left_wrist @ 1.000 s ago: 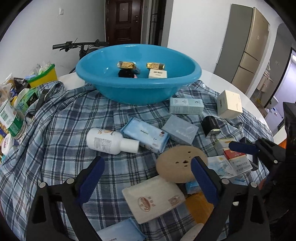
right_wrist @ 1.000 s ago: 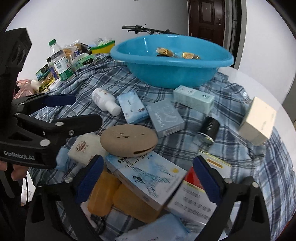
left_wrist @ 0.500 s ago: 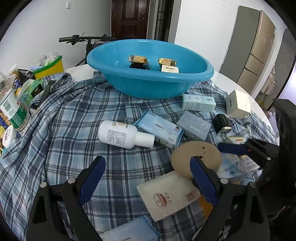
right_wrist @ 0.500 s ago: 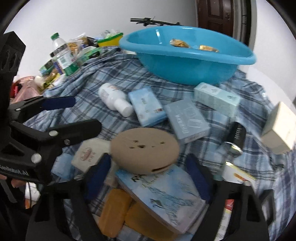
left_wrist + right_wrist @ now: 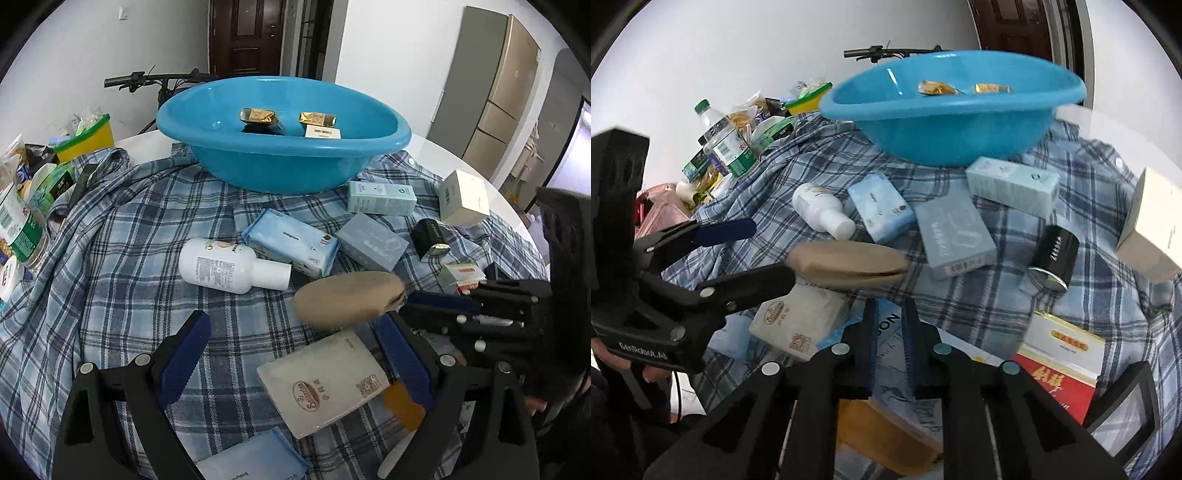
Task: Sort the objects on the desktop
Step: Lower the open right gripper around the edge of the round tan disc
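Observation:
A tan round disc (image 5: 849,264) (image 5: 347,297) is held edge-on in my right gripper (image 5: 889,291), whose fingers are shut on its near edge, lifted above the cluttered plaid cloth (image 5: 122,240). My left gripper (image 5: 291,354) is open and empty, low over the cloth just left of the disc; it also shows in the right wrist view (image 5: 746,254). A blue basin (image 5: 284,129) (image 5: 956,110) stands at the back with gold packets and a small box inside. A white bottle (image 5: 229,271), blue tissue pack (image 5: 291,242) and several boxes lie between.
A beige soap packet (image 5: 325,391) lies under the left gripper. A black jar (image 5: 1052,258), a white box (image 5: 1152,232), a red-and-white box (image 5: 1060,354) and a black frame (image 5: 1123,417) lie right. Bottles and snack packs (image 5: 727,147) crowd the left edge.
The right gripper closed on the tan disc and lifted it, tipping it from flat to edge-on. The left gripper stayed open and shifted slightly.

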A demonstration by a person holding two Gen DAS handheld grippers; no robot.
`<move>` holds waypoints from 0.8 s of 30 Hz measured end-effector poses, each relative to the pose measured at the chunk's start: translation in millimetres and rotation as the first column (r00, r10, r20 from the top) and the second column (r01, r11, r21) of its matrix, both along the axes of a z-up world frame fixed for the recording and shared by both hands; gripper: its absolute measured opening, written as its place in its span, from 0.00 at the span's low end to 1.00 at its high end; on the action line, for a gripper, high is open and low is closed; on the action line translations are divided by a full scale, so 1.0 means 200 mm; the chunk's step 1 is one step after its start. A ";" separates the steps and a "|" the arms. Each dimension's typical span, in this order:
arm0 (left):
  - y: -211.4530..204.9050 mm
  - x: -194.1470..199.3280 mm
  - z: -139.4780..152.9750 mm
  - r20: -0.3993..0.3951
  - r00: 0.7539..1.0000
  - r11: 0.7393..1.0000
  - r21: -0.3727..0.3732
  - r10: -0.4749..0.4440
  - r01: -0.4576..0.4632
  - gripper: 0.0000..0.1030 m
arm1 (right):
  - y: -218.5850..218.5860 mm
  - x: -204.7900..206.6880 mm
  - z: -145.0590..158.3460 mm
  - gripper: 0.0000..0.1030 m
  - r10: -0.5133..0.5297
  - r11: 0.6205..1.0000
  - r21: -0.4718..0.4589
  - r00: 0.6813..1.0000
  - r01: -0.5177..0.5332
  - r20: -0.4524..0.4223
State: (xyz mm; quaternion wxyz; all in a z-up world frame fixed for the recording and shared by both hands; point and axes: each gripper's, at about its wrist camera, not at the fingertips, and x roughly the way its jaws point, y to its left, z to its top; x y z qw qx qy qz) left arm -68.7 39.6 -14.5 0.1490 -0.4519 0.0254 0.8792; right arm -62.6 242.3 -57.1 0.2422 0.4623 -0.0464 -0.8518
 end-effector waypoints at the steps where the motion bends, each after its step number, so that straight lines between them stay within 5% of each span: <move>1: 0.01 0.00 0.00 0.001 1.000 1.000 -0.006 -0.003 0.003 0.92 | 0.01 0.00 0.00 0.12 -0.006 1.000 0.005 1.000 0.006 -0.002; 20: 0.15 -0.01 -0.13 0.086 0.981 0.985 -0.007 -0.171 0.172 0.91 | -0.03 -0.07 0.03 0.12 0.025 0.999 -0.030 0.999 -0.024 0.033; 24: 0.12 -0.07 -0.16 0.136 0.978 0.988 0.036 -0.157 0.153 0.74 | -0.02 -0.07 0.03 0.14 0.025 0.999 -0.021 0.999 -0.024 0.036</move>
